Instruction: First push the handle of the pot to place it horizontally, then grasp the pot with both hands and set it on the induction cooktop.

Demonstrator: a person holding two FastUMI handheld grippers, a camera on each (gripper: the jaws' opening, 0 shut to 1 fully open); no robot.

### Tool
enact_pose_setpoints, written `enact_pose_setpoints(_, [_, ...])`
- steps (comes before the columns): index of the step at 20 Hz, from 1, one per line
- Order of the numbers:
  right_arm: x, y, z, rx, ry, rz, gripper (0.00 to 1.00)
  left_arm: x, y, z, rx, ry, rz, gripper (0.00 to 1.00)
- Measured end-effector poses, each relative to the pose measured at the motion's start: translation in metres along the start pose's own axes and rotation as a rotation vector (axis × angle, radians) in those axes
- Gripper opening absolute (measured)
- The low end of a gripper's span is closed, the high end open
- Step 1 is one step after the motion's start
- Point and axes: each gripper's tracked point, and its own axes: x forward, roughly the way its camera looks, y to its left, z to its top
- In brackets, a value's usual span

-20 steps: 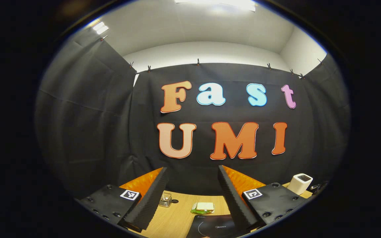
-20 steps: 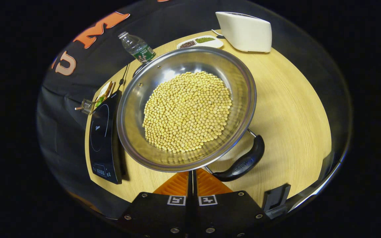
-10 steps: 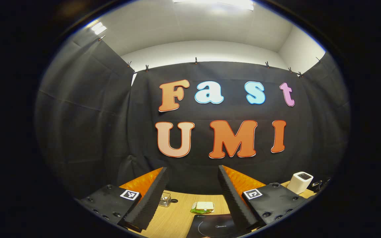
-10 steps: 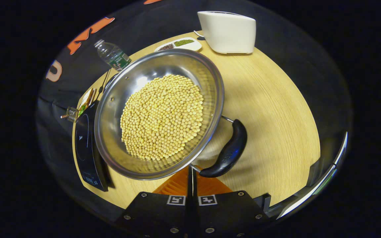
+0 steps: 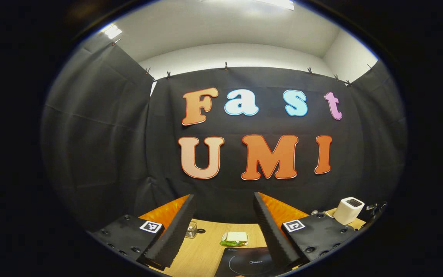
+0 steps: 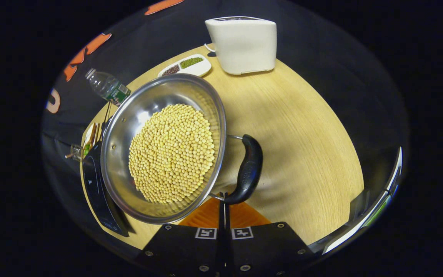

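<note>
Table [image 6: 313, 127], light wood, carries everything. Pot [image 6: 129, 127], steel, sits left-centre in right gripper view, full of yellow beans [image 6: 171, 154]; its rim overlaps the edge of the induction cooktop [image 6: 94, 192] at its left, whether it rests on it can't tell. Pot handle [image 6: 249, 169], black, runs along pot's right side, lower end just at right gripper [image 6: 224, 200] tips. R fingers pressed together, nothing btwn them, tips at/near the handle end, contact can't tell. White appliance [image 6: 244, 44] at far edge, small divided dish [image 6: 186, 66] w/ green and dark grains beside it, water bottle [image 6: 108, 87] farther left.

Left gripper [image 5: 223, 213] held up off table, fingers spread wide, nothing btwn them, facing booth wall. Below it: cooktop [image 5: 244, 263], sandwich [image 5: 236, 238], small glass jar [image 5: 191, 229], white appliance [image 5: 349, 209] far right.
</note>
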Motion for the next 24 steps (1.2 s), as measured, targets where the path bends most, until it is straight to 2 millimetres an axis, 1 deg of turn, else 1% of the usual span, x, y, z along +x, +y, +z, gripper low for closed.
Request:
enact_pose_setpoints(1, [0.001,0.000,0.003,0.009,0.001,0.000,0.00,0.001,-0.002,-0.003,-0.002,0.006,-0.004,1.00])
enact_pose_setpoints(2, [0.001,-0.004,0.006,0.011,-0.001,-0.004,0.00,0.003,-0.004,-0.004,-0.003,0.011,-0.007,0.98])
enact_pose_setpoints(3, [0.002,-0.007,0.010,0.009,-0.005,-0.010,0.00,0.004,-0.006,-0.006,-0.004,0.015,-0.010,1.00])
enact_pose_setpoints(10, [0.009,-0.016,0.038,0.022,-0.034,-0.061,0.00,0.002,-0.020,-0.014,0.013,0.032,-0.033,1.00])
enact_pose_setpoints(13, [0.012,-0.017,0.053,0.034,-0.056,-0.083,0.00,0.000,-0.028,-0.021,0.016,0.046,-0.048,1.00])
enact_pose_setpoints(15, [0.015,-0.018,0.061,0.038,-0.069,-0.092,0.00,0.001,-0.037,-0.031,0.013,0.062,-0.069,1.00])
enact_pose_setpoints(18, [0.015,-0.019,0.070,0.034,-0.083,-0.100,0.00,0.005,-0.059,-0.054,0.003,0.106,-0.113,1.00])
enact_pose_setpoints(20, [0.015,-0.019,0.077,0.031,-0.093,-0.104,0.00,0.007,-0.081,-0.074,-0.004,0.146,-0.151,1.00])
enact_pose_setpoints(23, [0.019,-0.017,0.087,0.033,-0.109,-0.104,0.00,0.012,-0.113,-0.107,-0.012,0.215,-0.200,1.00])
enact_pose_setpoints(24, [0.020,-0.019,0.090,0.038,-0.111,-0.100,0.00,0.014,-0.123,-0.117,-0.017,0.242,-0.218,0.99])
